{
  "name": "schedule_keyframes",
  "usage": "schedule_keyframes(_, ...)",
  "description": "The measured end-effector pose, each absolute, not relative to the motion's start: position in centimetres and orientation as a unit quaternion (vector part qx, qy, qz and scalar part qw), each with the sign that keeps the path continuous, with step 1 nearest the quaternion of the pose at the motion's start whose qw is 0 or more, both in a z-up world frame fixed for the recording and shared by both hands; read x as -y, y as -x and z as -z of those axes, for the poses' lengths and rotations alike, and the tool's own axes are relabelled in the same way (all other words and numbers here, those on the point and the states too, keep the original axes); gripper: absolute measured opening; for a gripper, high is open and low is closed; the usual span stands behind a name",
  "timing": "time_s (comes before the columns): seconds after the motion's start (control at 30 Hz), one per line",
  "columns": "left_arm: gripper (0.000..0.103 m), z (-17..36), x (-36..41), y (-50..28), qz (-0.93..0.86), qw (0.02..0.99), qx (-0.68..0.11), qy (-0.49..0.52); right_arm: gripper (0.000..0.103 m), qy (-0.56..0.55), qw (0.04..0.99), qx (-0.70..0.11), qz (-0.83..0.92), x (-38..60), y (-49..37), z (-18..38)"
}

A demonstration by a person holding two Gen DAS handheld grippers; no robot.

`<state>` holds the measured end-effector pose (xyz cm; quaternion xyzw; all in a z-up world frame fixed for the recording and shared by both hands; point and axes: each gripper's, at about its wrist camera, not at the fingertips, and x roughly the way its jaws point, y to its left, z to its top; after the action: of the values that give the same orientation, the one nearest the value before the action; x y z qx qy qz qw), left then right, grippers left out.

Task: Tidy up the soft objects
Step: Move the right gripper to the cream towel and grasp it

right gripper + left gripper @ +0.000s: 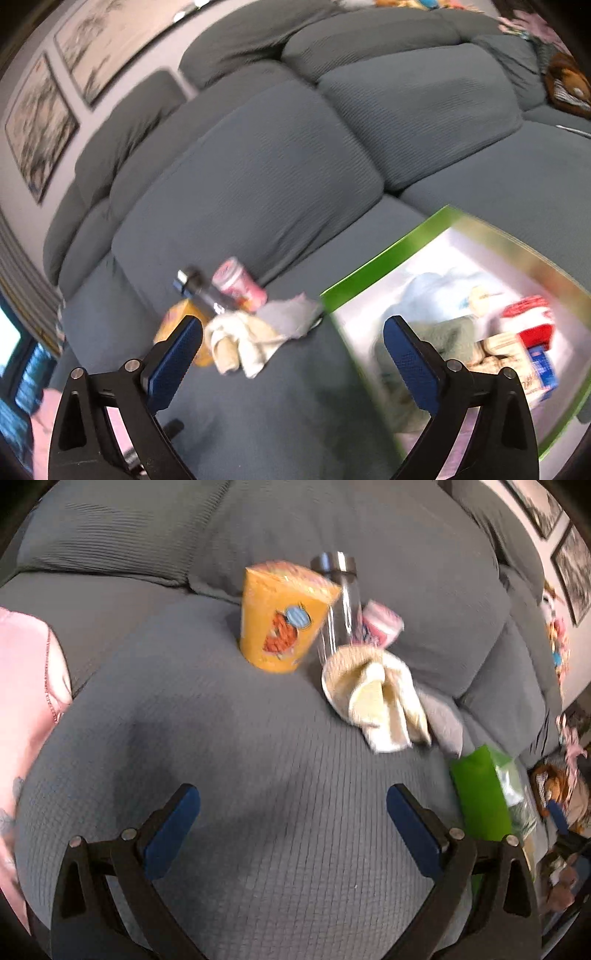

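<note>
Your left gripper (293, 814): jaws spread wide with nothing between them, only bare grey sofa cushion (229, 746) underneath.
Cream cloth from your left gripper (384, 698): at about 1 o'clock, well beyond the fingertips and apart from them.
Look of the cream cloth: a soft bundle, loosely folded and crumpled, blurred at its edges.
Around it in the left view: orange box (280, 620) upright at 12 o'clock, clear bottle (338, 602) with a metal cap just right of it, pink can (380, 622) behind, green bin (487, 794) at 3 o'clock.
Your right gripper (293, 334): jaws also wide apart, gripping nothing.
Cream cloth from your right gripper (243, 343): at about 11 o'clock, just inside your left pad and not touching either one.
Grey cloth (291, 314): flat and rumpled, lying at 12 o'clock against the cream one and reaching the bin's near corner.
Green bin in the right view (380, 254): at 2 o'clock; it already holds a pale blue cloth (439, 291), a grey-green cloth (450, 339) and a red and white item (528, 321).
</note>
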<state>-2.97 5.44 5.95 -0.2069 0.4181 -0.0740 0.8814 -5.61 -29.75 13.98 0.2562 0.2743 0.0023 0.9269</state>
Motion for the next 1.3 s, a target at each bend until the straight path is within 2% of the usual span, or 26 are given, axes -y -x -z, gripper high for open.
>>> schedule_keyframes(0.17,0.101,-6.1,-6.4,2.8,0.039,0.883,-0.419,0.208,0.099,-0.222,0.918,-0.329,0.0,24.4,0.9,-13.3)
schedule_keyframes(0.33,0.101,-6.3,-8.2,2.6,-0.011,0.893,-0.402,0.202,0.099,-0.137,0.921,-0.364,-0.023,17.9,-4.7,-12.5)
schedule_keyframes(0.5,0.101,-6.5,-10.4,2.3,-0.02,0.888,-0.399,0.228,0.099,-0.122,0.902,-0.415,-0.011,14.9,-10.5,-9.8)
schedule_keyframes(0.7,0.101,-6.6,-11.3,2.4,-0.021,0.88,-0.4,0.253,0.099,-0.047,0.882,-0.468,0.024,12.6,-14.5,-5.0)
schedule_keyframes(0.77,0.101,-6.6,-11.1,2.3,-0.008,0.878,-0.403,0.257,0.091,-0.05,0.872,-0.485,0.036,12.7,-15.0,-3.2)
schedule_keyframes(0.83,0.101,-6.6,-11.0,2.3,-0.007,0.878,-0.404,0.256,0.079,-0.034,0.877,-0.477,0.049,12.7,-14.6,-2.2)
schedule_keyframes(0.87,0.101,-6.6,-11.0,2.3,-0.01,0.879,-0.403,0.254,0.076,-0.015,0.882,-0.467,0.054,12.4,-14.0,-2.1)
schedule_keyframes(0.97,0.101,-6.5,-10.7,2.2,-0.015,0.88,-0.409,0.242,0.052,-0.008,0.888,-0.457,0.045,12.0,-12.2,-2.5)
schedule_keyframes(1.0,0.101,-6.5,-10.6,2.2,-0.014,0.88,-0.41,0.24,0.039,-0.006,0.89,-0.454,0.035,11.9,-11.4,-2.9)
schedule_keyframes(1.03,0.101,-6.6,-10.6,2.2,-0.013,0.88,-0.409,0.24,0.032,-0.008,0.891,-0.453,0.019,11.8,-10.5,-3.4)
schedule_keyframes(1.17,0.101,-6.7,-11.0,2.4,-0.018,0.882,-0.401,0.247,0.031,-0.031,0.887,-0.456,-0.06,11.0,-6.6,-6.0)
schedule_keyframes(1.3,0.101,-6.6,-11.9,2.4,-0.028,0.879,-0.399,0.261,0.031,-0.005,0.885,-0.451,-0.115,9.1,-2.2,-8.7)
